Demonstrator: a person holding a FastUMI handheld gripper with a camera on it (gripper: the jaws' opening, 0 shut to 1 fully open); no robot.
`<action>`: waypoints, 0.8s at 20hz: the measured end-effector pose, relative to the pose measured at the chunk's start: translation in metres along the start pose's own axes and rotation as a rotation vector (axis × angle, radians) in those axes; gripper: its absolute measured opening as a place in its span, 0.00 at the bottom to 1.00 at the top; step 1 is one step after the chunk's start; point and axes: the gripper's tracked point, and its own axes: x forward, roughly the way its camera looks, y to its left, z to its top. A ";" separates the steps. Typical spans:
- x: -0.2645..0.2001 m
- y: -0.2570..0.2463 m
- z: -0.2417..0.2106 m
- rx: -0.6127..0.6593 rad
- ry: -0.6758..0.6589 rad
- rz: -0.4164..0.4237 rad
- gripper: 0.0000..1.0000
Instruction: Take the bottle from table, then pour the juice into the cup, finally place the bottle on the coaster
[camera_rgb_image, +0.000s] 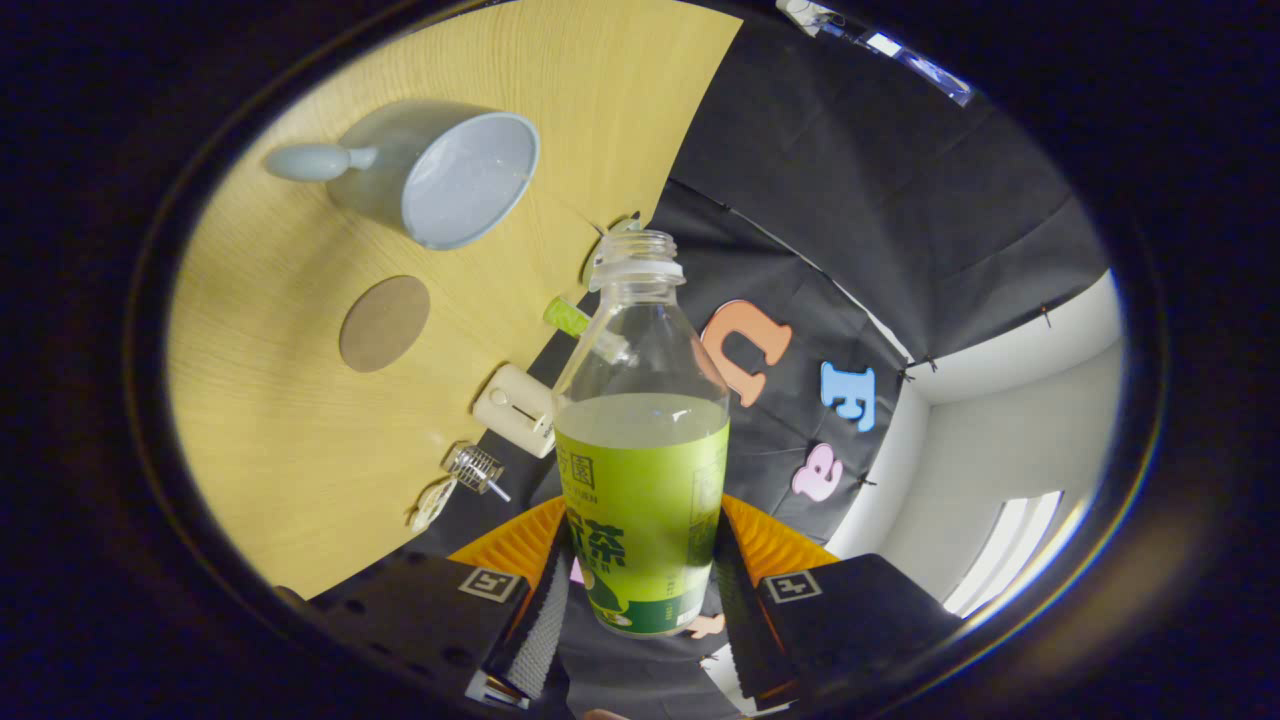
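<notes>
A clear, uncapped bottle (642, 470) with a green label sits between my gripper's (642, 590) two fingers, which press on its lower sides. Pale green juice fills it to about the top of the label. The bottle is lifted off the wooden table (290, 440), and the view is rolled, so the table appears tilted to the left. A light blue cup (455, 180) with a handle stands on the table beyond the bottle's mouth, apart from it, and looks empty. A round brown coaster (385, 323) lies flat on the table nearer to me than the cup.
Along the table's edge by the booth wall sit a small white box (517, 409), a metal coil piece (473, 468) and a green clip (566, 316). A white wall and bright window (1010, 550) lie beyond the cloth.
</notes>
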 end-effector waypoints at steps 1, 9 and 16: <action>0.000 0.000 0.000 -0.001 -0.001 0.000 0.74; -0.004 0.000 -0.003 -0.005 0.001 0.007 0.74; -0.008 0.021 -0.007 0.171 0.013 0.098 0.74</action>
